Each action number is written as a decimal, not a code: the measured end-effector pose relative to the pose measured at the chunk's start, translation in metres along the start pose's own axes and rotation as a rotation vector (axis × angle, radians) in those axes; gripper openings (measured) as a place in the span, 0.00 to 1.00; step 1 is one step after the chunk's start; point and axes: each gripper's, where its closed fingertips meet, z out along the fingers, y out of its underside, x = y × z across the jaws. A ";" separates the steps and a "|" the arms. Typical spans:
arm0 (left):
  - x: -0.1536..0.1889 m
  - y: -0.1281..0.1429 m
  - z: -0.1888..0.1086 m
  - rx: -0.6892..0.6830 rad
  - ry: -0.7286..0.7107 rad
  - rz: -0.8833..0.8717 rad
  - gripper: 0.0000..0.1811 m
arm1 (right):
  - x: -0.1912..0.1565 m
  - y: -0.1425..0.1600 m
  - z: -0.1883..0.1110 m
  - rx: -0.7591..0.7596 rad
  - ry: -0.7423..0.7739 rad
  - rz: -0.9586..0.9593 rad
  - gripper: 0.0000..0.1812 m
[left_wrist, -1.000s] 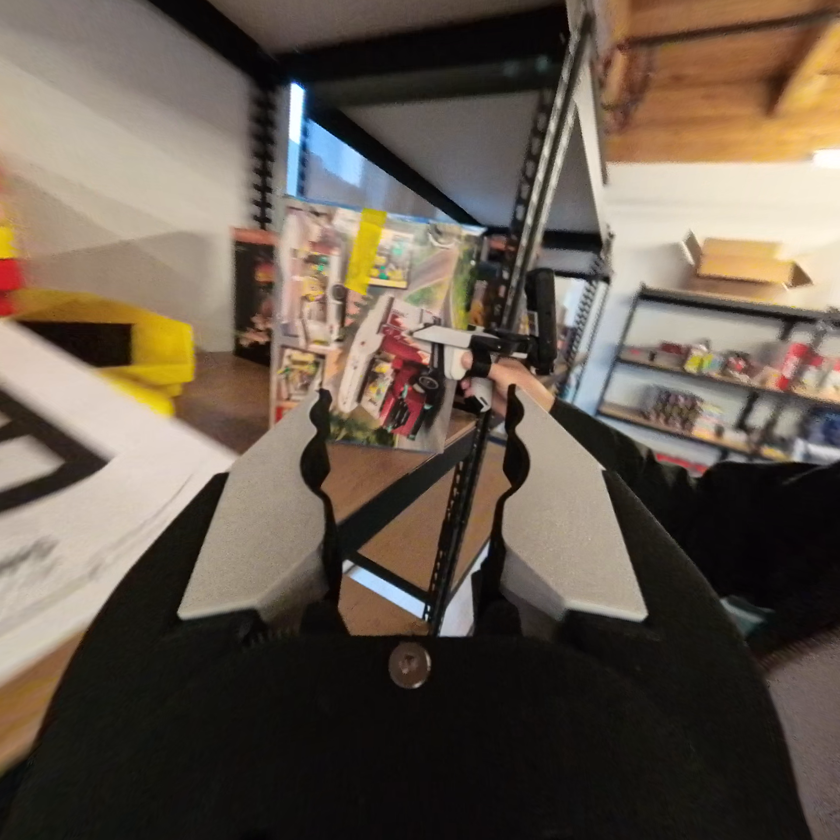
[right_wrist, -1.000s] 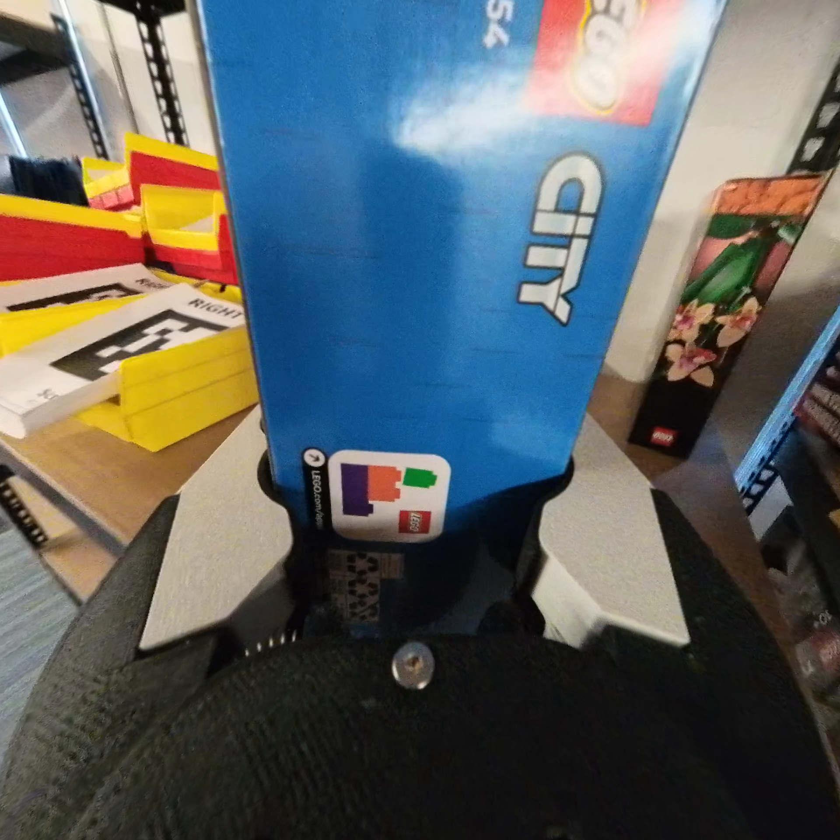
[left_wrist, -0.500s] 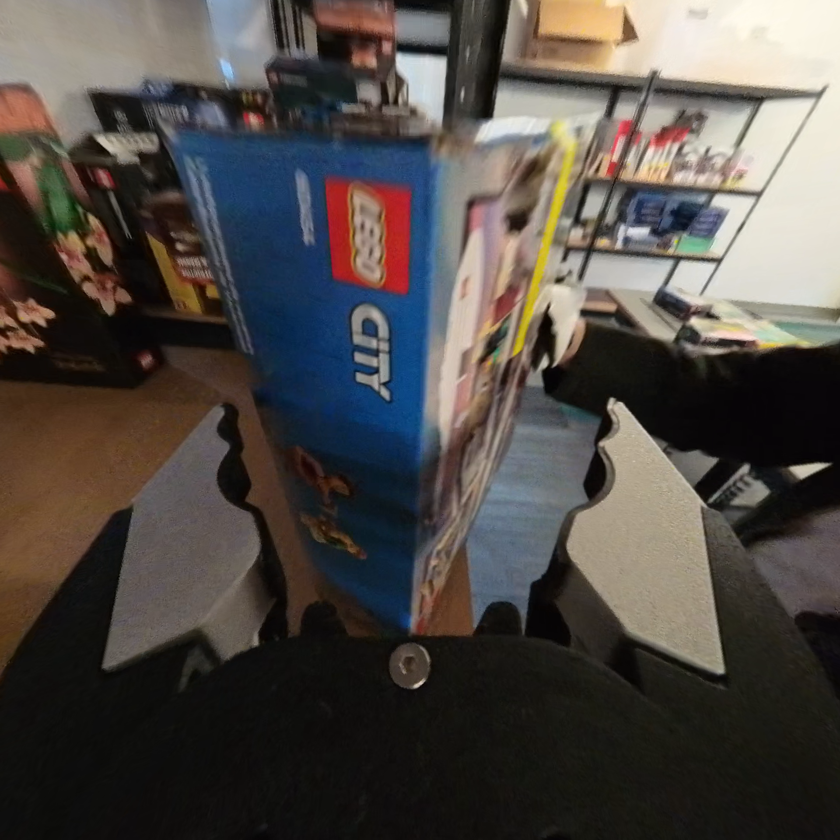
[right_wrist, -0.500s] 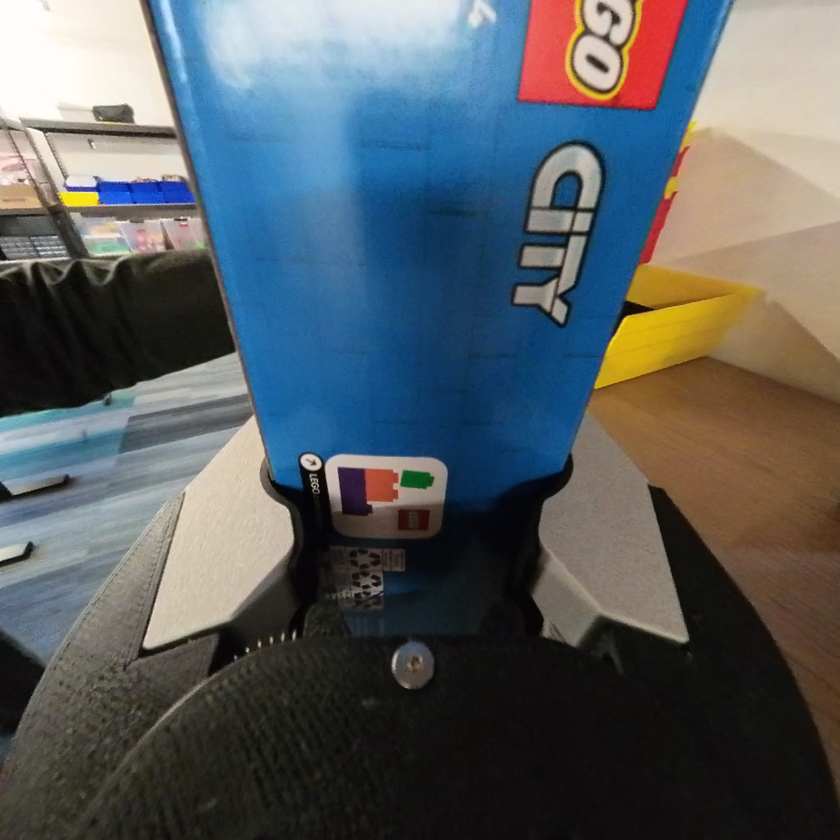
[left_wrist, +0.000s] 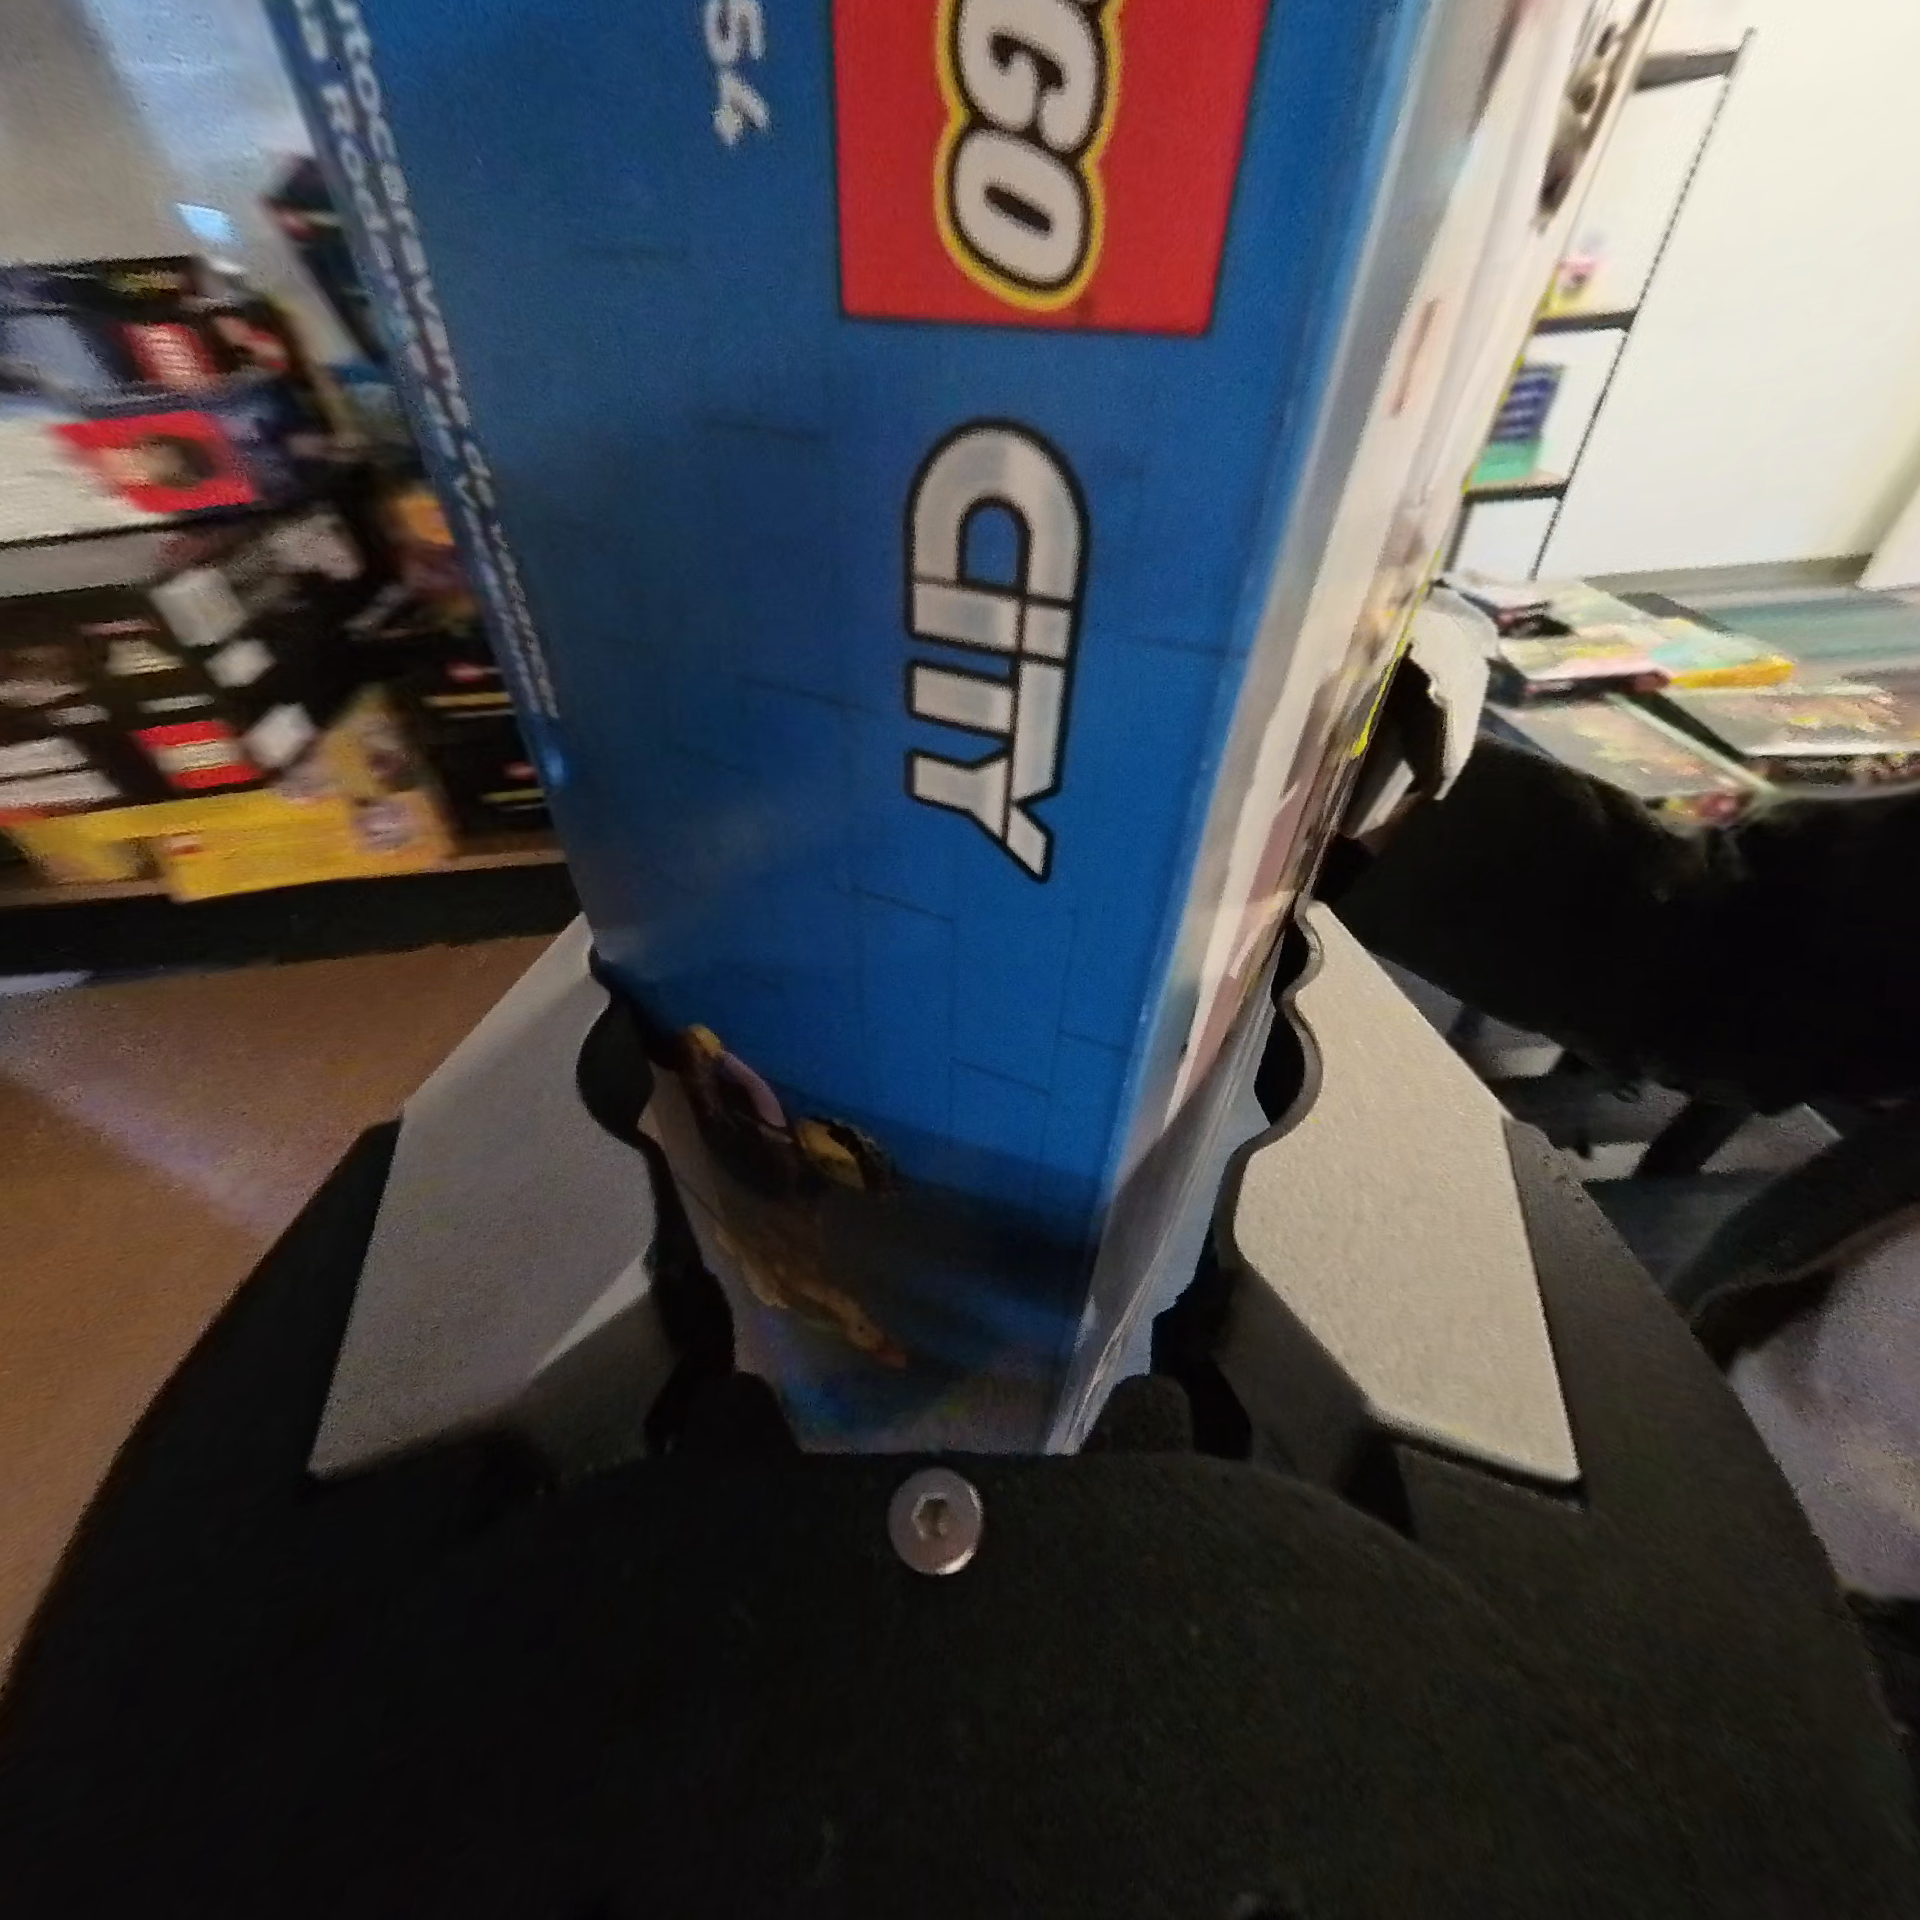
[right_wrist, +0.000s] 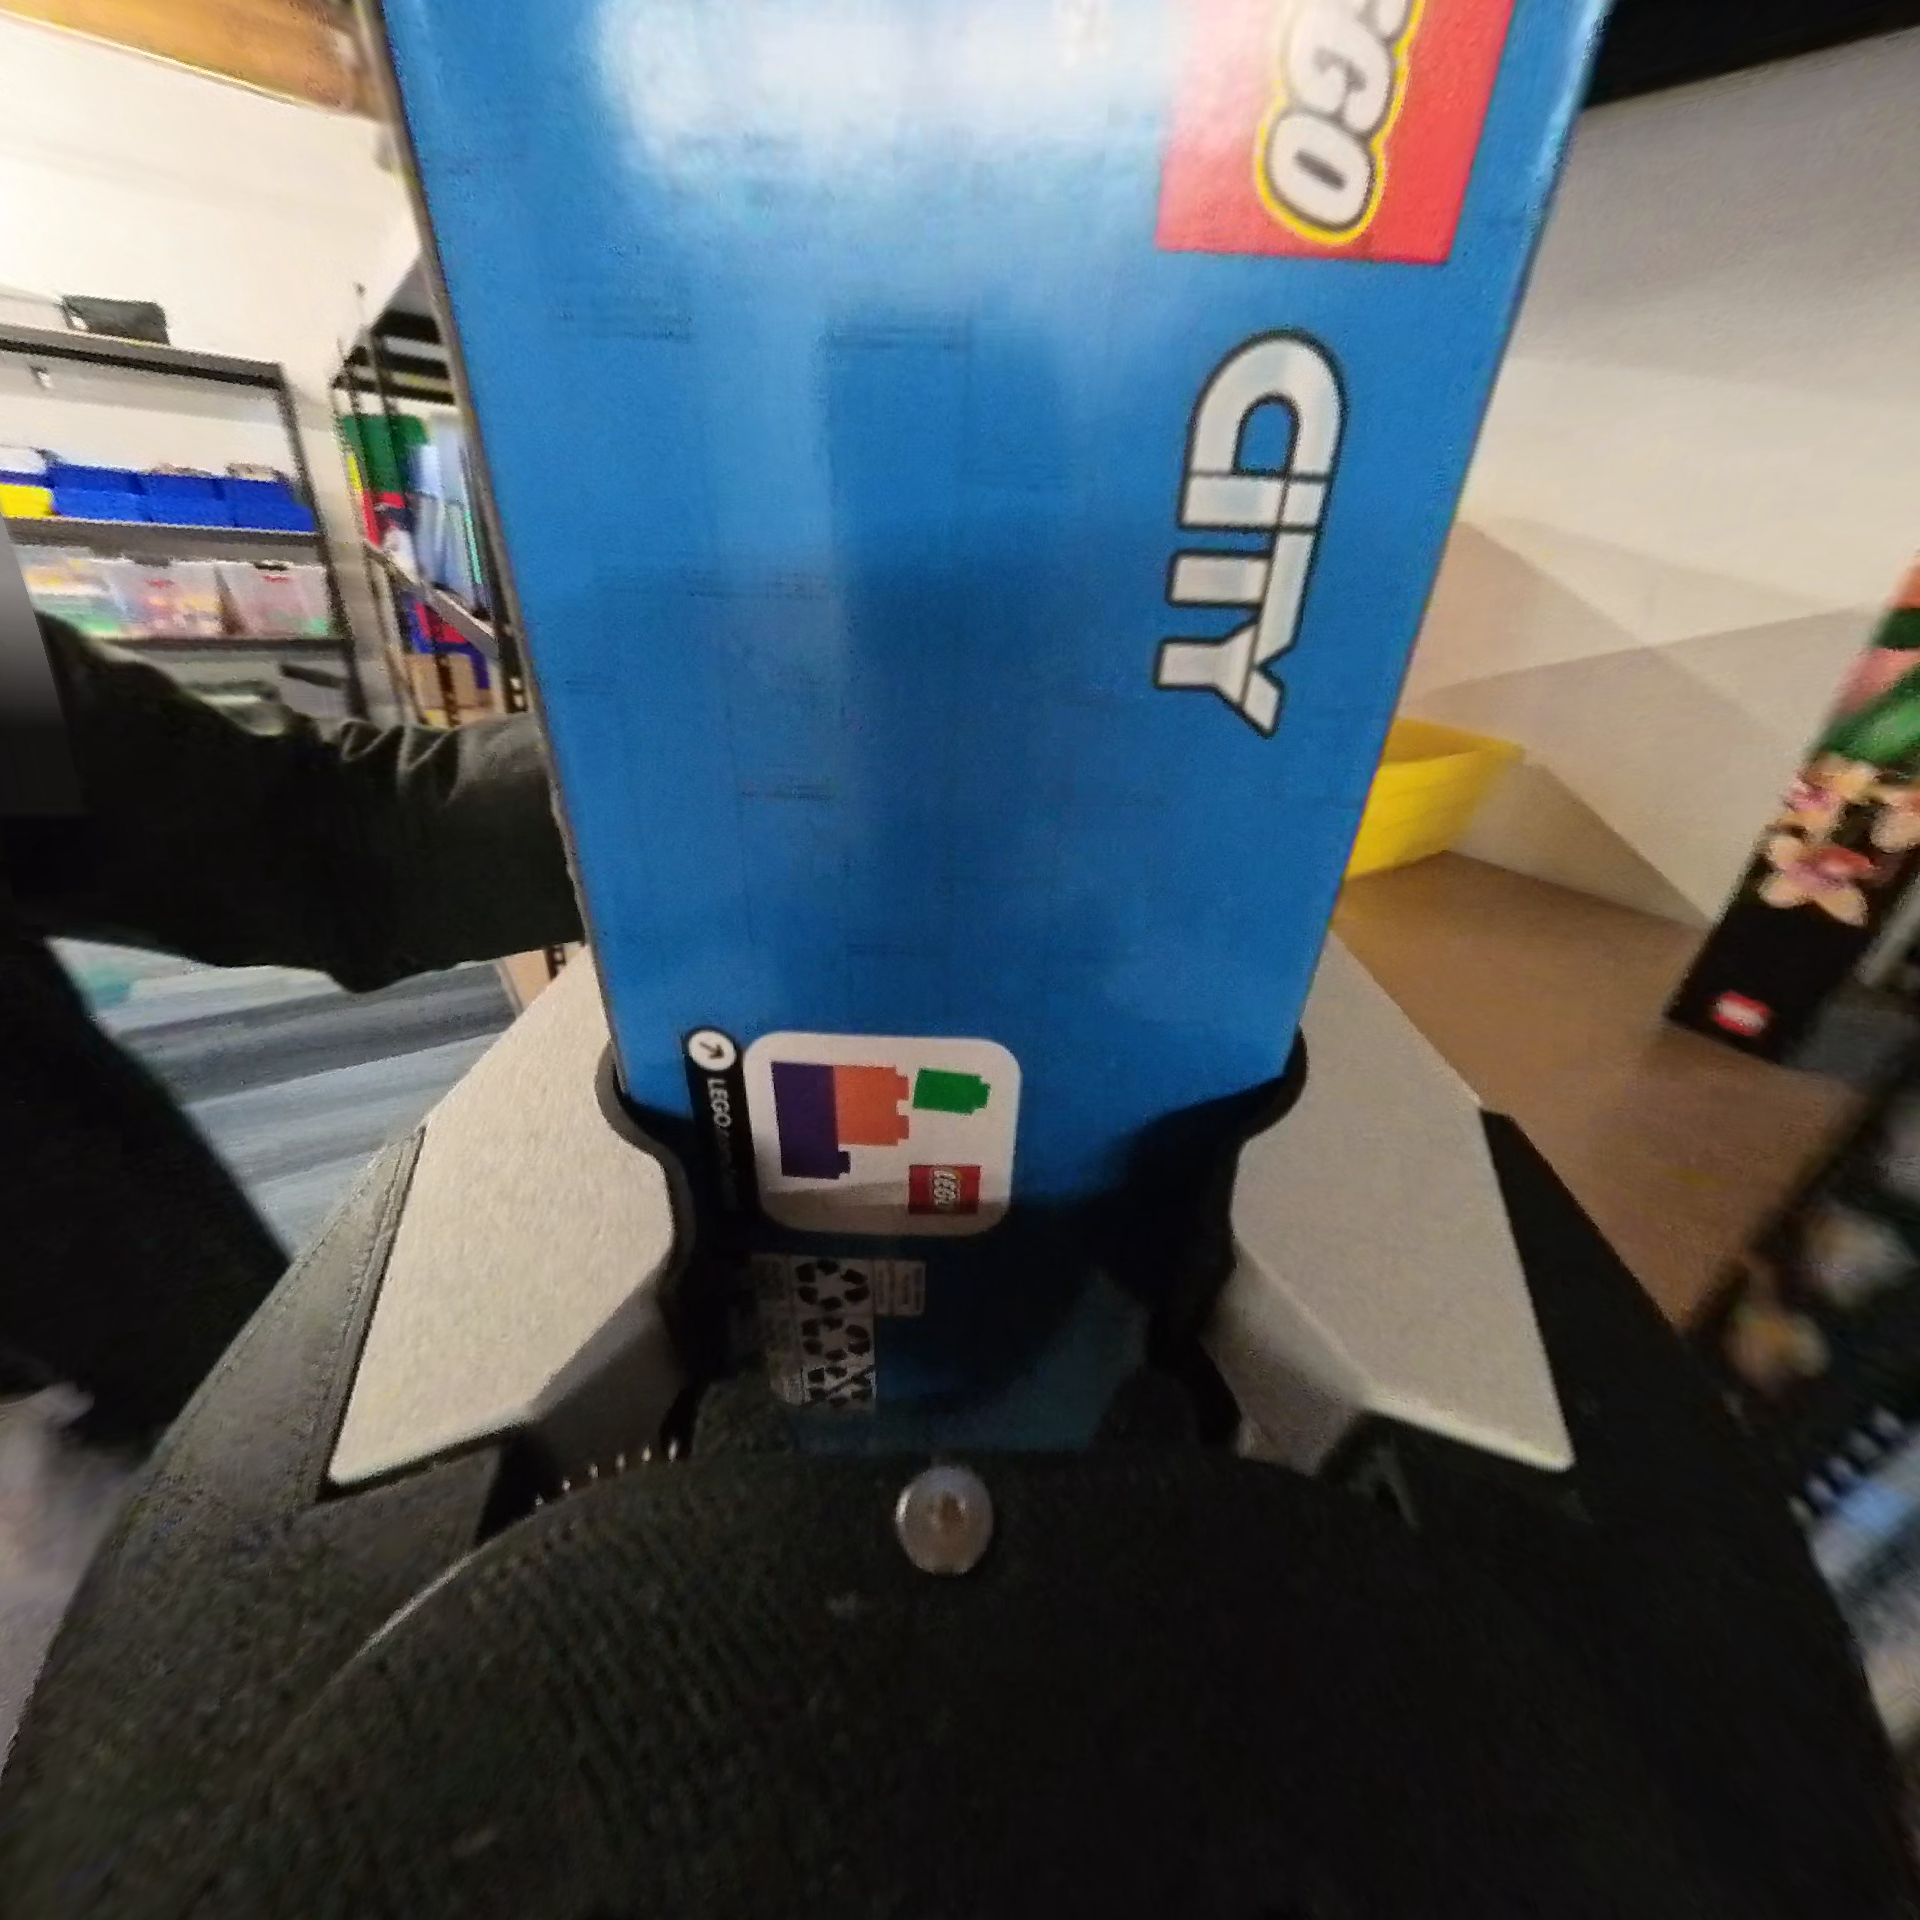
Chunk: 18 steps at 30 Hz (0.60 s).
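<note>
Shelving stacked with boxes (left_wrist: 208, 665) lines the room behind. Both grippers clamp 1 tall blue toy box (left_wrist: 883, 727): the left gripper (left_wrist: 940, 1049) on one narrow end, the right gripper (right_wrist: 951, 1101) on the opposite end, box upright between them.

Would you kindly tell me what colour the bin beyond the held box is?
Yellow; the bin shows best in the right wrist view.
</note>
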 end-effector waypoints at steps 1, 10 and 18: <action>0.022 0.003 0.021 -0.012 0.026 0.000 0.66 | -0.010 0.005 -0.029 -0.003 0.027 0.009 0.62; 0.185 0.096 0.301 0.107 0.271 -0.150 0.66 | -0.028 0.114 -0.342 -0.080 0.269 0.221 0.61; 0.199 0.175 0.527 0.127 0.341 -0.228 0.66 | 0.064 0.215 -0.535 -0.078 0.343 0.337 0.62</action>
